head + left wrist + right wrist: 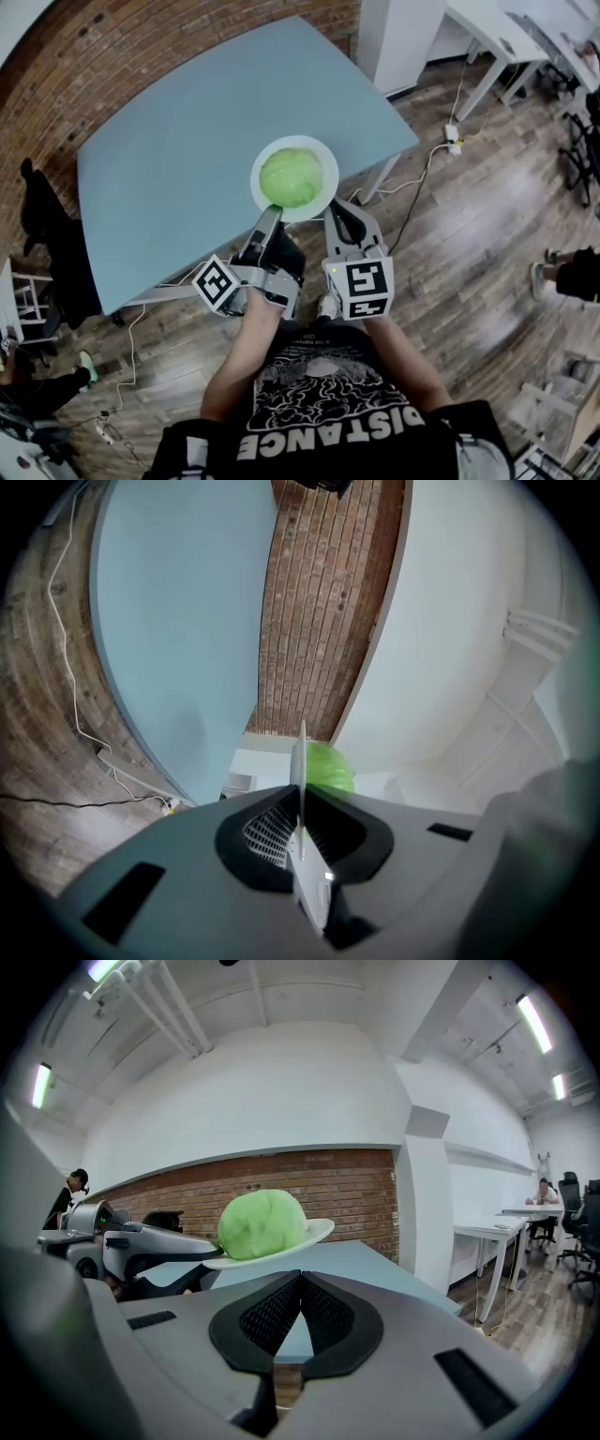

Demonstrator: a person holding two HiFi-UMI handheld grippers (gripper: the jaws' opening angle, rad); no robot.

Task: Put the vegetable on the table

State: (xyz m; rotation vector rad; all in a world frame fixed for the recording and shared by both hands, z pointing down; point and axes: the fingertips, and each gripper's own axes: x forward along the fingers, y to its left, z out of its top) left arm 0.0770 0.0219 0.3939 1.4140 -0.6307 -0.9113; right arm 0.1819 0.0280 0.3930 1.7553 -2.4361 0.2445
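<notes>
A round green cabbage [291,177] lies on a white plate [319,199] held in the air over the near edge of the blue-grey table [178,141]. My left gripper [272,212] is shut on the plate's near rim; in the left gripper view the plate [301,761] shows edge-on between the jaws of the left gripper [301,806], with the cabbage [328,766] behind it. My right gripper [335,208] is just right of the plate. In the right gripper view the right gripper [300,1283] is shut on nothing, below the plate [314,1234] and cabbage [262,1222].
White desks [492,37] and a white pillar [403,33] stand at the far right. A power strip with cables [453,141] lies on the wooden floor by the table leg. A black chair [42,220] is at the left, someone's shoes [548,274] at the right.
</notes>
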